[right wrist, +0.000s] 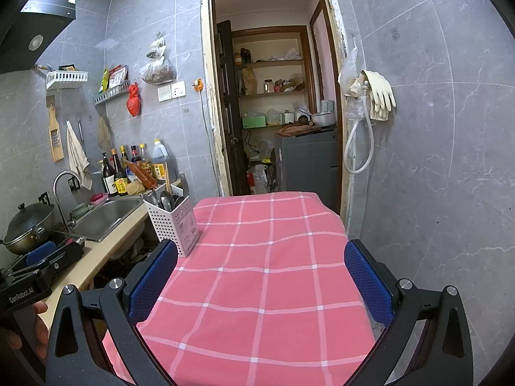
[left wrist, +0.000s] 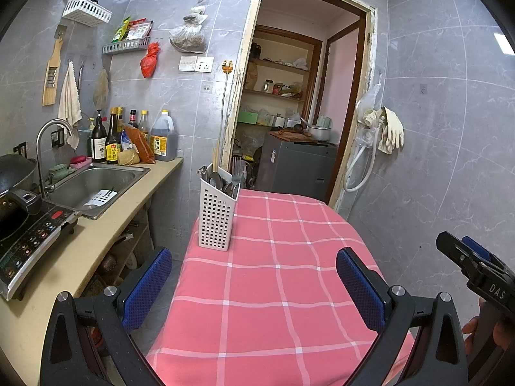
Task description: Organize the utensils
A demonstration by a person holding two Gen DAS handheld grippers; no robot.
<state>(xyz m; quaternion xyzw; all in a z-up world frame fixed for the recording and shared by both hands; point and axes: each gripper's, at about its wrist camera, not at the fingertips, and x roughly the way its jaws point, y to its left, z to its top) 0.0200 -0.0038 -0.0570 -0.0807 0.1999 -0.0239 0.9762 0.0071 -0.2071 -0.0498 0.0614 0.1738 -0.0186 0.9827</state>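
Pink checked tabletop [left wrist: 276, 289], spread wide below both views. White perforated utensil holder [left wrist: 215, 215] upright near the far left edge of that tabletop, spoons [left wrist: 215, 178] and a fork [left wrist: 237, 170] standing inside, handles down. Left tongs [left wrist: 254, 276] spread wide, gripping nothing, low over the near edge. Right tongs [right wrist: 260, 276] likewise spread wide, empty, just beside the left.

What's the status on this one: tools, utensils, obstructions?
Left tool open, empty. Right tool open, empty. Utensils upright in white holder on checked tablecloth. Nothing in the way.
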